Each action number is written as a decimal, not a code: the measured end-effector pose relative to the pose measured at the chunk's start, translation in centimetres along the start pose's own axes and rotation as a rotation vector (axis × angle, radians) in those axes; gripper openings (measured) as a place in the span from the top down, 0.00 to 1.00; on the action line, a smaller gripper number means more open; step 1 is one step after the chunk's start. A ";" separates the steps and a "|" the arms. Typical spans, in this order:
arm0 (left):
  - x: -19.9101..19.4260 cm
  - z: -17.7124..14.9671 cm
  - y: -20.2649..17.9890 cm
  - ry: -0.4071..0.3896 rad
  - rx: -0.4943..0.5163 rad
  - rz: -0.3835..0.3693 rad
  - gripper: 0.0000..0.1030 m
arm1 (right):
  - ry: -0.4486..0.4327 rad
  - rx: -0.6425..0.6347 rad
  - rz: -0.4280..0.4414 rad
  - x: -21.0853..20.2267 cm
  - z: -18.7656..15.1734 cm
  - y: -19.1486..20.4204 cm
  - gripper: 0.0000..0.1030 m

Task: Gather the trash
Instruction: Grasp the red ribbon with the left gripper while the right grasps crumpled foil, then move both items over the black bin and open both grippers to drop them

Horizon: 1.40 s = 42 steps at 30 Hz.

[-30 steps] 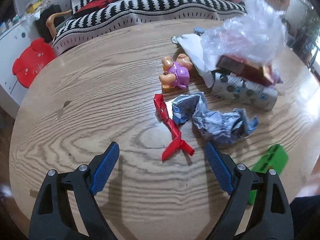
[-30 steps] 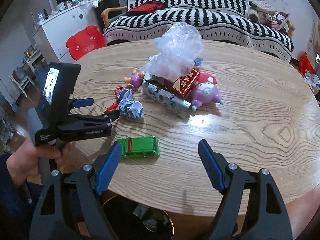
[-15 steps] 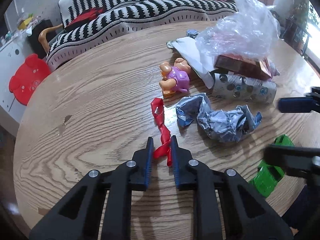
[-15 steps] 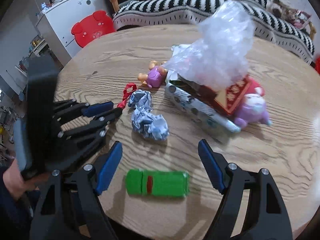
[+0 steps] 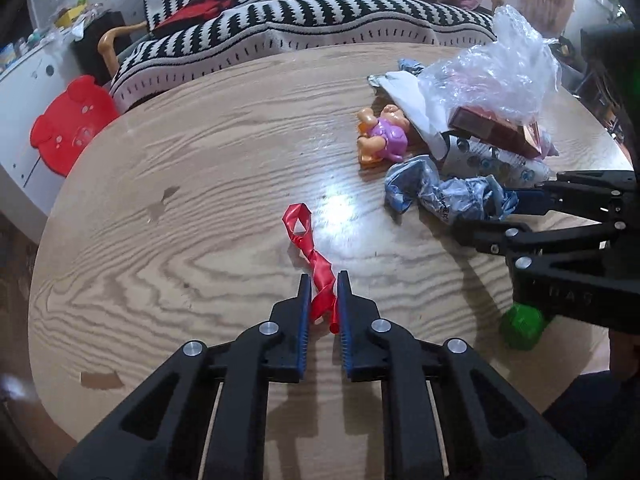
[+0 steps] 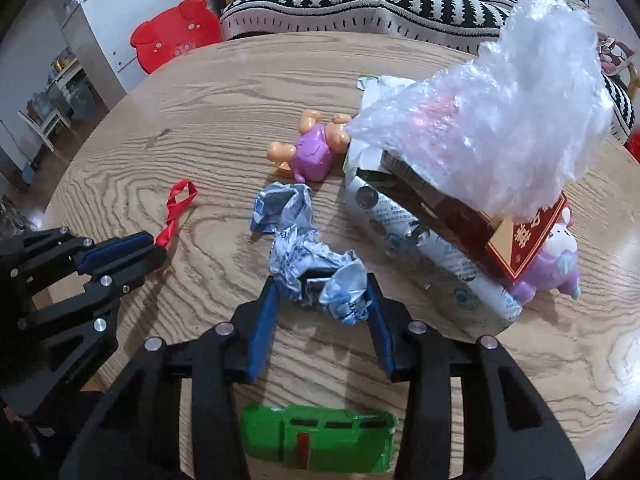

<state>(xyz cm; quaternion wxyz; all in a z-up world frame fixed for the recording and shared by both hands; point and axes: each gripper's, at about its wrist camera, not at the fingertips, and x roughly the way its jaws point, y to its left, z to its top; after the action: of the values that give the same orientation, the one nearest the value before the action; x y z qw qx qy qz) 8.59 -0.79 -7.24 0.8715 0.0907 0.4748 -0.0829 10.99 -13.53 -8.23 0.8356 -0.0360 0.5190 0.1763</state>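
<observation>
- Pinching the near end of the red ribbon [image 5: 311, 256] between the almost closed blue pads of the left gripper [image 5: 322, 300], far loop lying free on the wooden table [image 5: 180, 184]
- Straddling the near end of the crumpled blue-white wrapper [image 6: 308, 252] with the right gripper [image 6: 322, 304], fingers partly open, pads just beside the foil; firm contact hard to judge
- Lying beside the wrapper: purple doll [image 6: 310, 152], face hidden
- Covered partly by a clear plastic bag [image 6: 500, 120]: red box [image 6: 520, 236] and patterned carton [image 6: 420, 236], lettering too blurred to read
- Peeking out behind the red box: purple pig figure [image 6: 556, 264], mostly hidden
- Sitting below the right fingers, cut off by them: green toy car [image 6: 316, 440]
</observation>
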 end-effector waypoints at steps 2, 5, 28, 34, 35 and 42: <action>-0.7 -0.4 -0.1 -0.001 -0.007 -0.005 0.88 | -0.022 -0.021 -0.008 -1.1 -0.4 0.5 0.62; -2.2 -0.9 -0.6 -0.013 -0.002 -0.011 0.88 | -0.061 -0.037 0.006 -3.5 -1.4 1.0 0.62; -11.1 -15.2 -7.2 0.014 0.097 -0.168 0.88 | -0.031 -0.002 0.103 -14.5 -22.4 2.2 0.62; -8.2 -18.6 -9.8 0.191 0.145 -0.264 0.88 | 0.147 0.063 0.135 -11.1 -26.7 2.0 0.62; -7.8 -18.8 -10.1 0.210 0.152 -0.276 0.88 | 0.159 0.066 0.134 -10.9 -26.9 2.1 0.62; -6.5 -19.4 -11.0 0.272 0.156 -0.321 0.88 | 0.196 0.095 0.146 -10.2 -26.9 2.0 0.62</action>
<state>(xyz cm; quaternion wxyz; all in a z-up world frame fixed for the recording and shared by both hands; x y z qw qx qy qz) -13.21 -6.49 -12.99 0.7653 0.0917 0.5886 -0.2439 -16.72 -20.86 -11.33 0.7667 0.0244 0.6070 0.2077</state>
